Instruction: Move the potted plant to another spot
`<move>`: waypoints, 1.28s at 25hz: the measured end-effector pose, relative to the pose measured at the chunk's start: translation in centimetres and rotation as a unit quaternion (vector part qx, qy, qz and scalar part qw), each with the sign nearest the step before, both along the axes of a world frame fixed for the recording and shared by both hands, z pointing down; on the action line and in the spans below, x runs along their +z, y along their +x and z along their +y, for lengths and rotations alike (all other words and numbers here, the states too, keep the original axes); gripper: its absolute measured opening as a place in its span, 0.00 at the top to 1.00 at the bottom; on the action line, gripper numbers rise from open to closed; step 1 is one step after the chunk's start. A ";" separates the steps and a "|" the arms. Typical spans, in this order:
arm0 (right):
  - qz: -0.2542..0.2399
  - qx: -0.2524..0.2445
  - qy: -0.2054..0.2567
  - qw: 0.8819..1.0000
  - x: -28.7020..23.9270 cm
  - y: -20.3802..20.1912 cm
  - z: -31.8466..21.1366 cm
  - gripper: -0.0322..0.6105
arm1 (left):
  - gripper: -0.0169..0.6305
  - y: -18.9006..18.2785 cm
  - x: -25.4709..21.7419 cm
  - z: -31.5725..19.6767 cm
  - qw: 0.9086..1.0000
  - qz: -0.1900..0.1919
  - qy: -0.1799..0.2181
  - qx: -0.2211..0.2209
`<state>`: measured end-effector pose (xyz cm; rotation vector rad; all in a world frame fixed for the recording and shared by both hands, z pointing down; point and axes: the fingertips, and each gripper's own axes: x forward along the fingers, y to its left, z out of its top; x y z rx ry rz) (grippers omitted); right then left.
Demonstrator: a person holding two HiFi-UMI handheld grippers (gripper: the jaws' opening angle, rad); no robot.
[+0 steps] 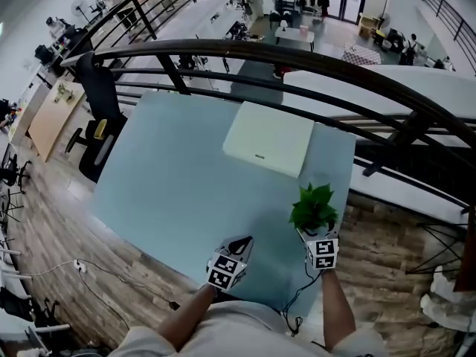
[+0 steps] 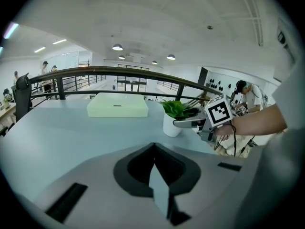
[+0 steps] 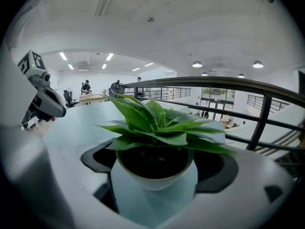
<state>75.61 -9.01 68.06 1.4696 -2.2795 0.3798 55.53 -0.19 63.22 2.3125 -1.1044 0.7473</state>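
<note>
The potted plant (image 1: 314, 208), green leaves in a small white pot, stands near the front right corner of the pale blue table (image 1: 171, 169). My right gripper (image 1: 317, 230) is open around it. In the right gripper view the pot (image 3: 155, 149) sits between the wide jaws with a gap on each side. From the left gripper view one right finger (image 2: 190, 123) lies alongside the plant (image 2: 172, 114) at rim height. My left gripper (image 1: 239, 245) hovers over the table's front edge, left of the plant, its jaws (image 2: 153, 149) shut with nothing in them.
A flat pale green box (image 1: 269, 138) lies on the far side of the table. A dark curved railing (image 1: 297, 58) runs behind the table and close past its right edge. A black chair (image 1: 97, 125) stands at the left.
</note>
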 end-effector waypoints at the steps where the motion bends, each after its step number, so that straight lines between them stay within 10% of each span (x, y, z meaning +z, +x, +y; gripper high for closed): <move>1: -0.004 0.002 -0.001 1.000 -0.1 -0.1 0.3 0.17 | 0.95 -0.1 0.0 0.0 1.000 0.001 0.000 0.000; 16: -0.022 0.045 0.039 0.998 -7.0 -4.7 6.4 0.18 | 0.95 -1.5 -4.7 -1.4 0.996 0.062 0.057 0.040; 32: -0.051 0.048 0.184 0.980 -23.1 -7.7 6.3 0.18 | 0.95 -3.9 -15.7 -3.1 0.978 0.121 0.167 0.034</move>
